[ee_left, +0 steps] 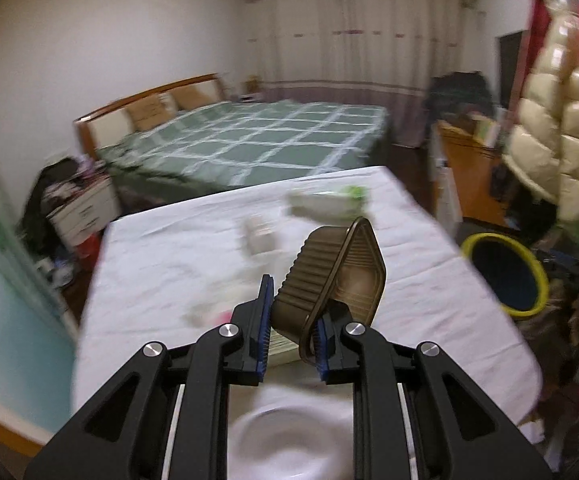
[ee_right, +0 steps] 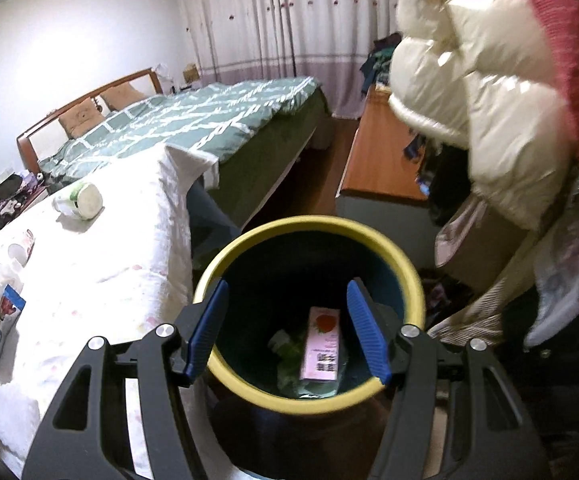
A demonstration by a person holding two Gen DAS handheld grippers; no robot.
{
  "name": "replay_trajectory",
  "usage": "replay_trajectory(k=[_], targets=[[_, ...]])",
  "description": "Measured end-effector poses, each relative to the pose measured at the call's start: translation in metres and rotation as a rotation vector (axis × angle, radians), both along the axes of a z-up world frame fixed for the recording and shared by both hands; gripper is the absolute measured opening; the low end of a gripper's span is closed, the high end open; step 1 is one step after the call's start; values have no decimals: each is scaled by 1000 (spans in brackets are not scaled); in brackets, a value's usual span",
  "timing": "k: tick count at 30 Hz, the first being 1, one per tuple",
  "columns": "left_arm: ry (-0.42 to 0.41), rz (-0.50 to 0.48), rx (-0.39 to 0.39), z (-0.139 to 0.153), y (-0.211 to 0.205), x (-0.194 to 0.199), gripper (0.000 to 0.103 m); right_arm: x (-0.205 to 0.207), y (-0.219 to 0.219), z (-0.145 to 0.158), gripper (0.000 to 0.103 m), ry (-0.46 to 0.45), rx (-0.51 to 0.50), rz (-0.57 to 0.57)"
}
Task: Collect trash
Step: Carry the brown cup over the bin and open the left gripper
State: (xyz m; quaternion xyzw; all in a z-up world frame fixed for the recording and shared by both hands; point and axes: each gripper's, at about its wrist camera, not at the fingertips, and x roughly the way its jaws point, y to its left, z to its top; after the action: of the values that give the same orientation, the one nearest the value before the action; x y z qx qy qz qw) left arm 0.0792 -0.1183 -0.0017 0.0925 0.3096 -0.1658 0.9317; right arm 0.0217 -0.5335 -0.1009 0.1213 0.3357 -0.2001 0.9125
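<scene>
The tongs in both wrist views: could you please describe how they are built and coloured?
Both the left tongs and right tongs have matte black angular linkage arms with cut-out windows, round silver pivot bolts, and ribbed blue pads on the fingertips. No cables, markings or sleeves show.

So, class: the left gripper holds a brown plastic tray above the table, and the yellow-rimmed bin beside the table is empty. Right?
Not quite. The left gripper does hold the brown plastic tray, but the yellow-rimmed bin already contains a pink carton and other trash, as the right wrist view shows.

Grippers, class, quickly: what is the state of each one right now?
Left gripper: shut on the brown plastic tray.
Right gripper: open, holding nothing, above the yellow-rimmed bin.
</scene>
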Motion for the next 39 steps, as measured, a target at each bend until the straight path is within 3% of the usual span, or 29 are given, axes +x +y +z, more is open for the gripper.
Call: replay_trajectory(k=[4,12,19,25,27,29,30,39], targets=[[36,-115,-34,-4,-71,10,18,-25,-7,9,59,-24,-38,-21],[170,-307,19,-48,-216,22,18,-64,-34,-1,60,-8,-46,-59],[168,-389,106,-73,-318,18,18,-85,-56,-3,61,-36,-13,-110],[213,-391,144,-100,-365,34,18,-93,-65,-6,61,-43,0,-123],[216,-372,158,-107,-375,40,30,-94,-66,-8,62,-45,6,-127],[210,-351,169,-111,-381,44,58,-95,-68,-10,62,-40,6,-129],[203,-350,170,-111,-381,44,62,-95,-69,-10,63,-38,6,-130],[185,-355,126,-92,-361,38,67,-91,-62,-12,64,-32,20,-124]])
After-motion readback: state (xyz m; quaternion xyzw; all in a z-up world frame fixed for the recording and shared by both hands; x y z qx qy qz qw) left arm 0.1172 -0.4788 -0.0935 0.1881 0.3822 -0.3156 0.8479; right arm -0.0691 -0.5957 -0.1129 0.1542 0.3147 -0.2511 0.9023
